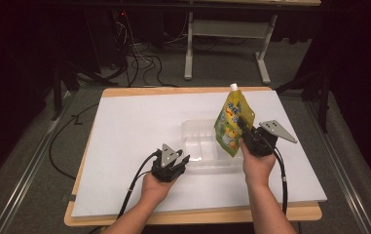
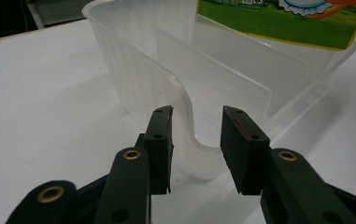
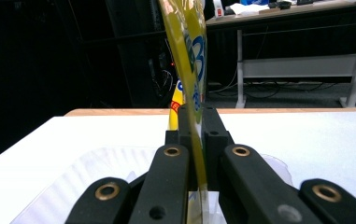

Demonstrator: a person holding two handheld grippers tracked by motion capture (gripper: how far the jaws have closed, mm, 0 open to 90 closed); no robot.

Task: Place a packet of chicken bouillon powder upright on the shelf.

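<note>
The yellow-green spouted pouch (image 1: 231,124) hangs upright over the right end of the clear plastic bin (image 1: 197,130), pinched flat between the closed jaws of the right gripper (image 3: 195,140). The left gripper (image 2: 195,140) straddles the bin's curved handle lip with its jaws part open, the pads not pressing. Unbraced, the bin could slide or tip if the pouch's base catches the inner divider (image 2: 213,74).
</note>
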